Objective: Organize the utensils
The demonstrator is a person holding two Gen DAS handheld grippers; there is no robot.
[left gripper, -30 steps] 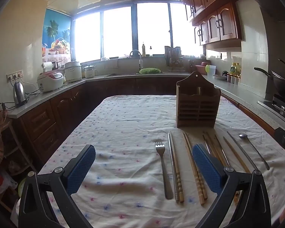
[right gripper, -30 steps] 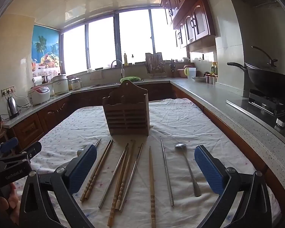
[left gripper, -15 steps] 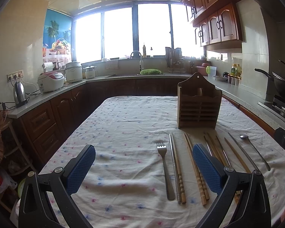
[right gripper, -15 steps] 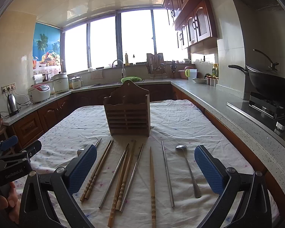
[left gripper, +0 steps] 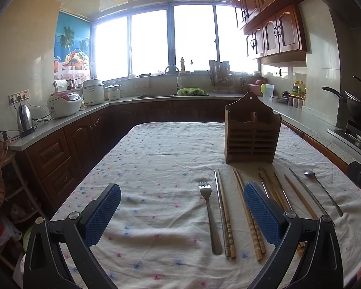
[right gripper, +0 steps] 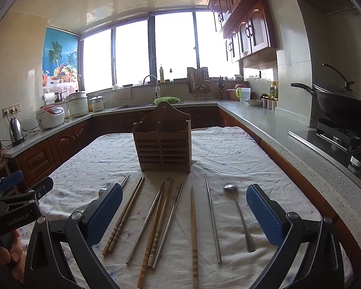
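A kitchen table under a speckled white cloth [right gripper: 228,149] carries everything. Near its front edge, the left gripper [left gripper: 181,213] and right gripper [right gripper: 184,214] hover spread and empty. Steel fork [left gripper: 209,214], spoon [right gripper: 239,215], wooden chopsticks [right gripper: 124,214] and metal chopsticks [right gripper: 213,221] lie in a row, likely for sorting into the slatted brown wooden holder [right gripper: 163,142] upright behind them, mid-table.

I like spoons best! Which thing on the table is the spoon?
The spoon is the long metal one farthest right in the row, with a small round bowl; the fork has prongs, the rest are straight chopsticks.
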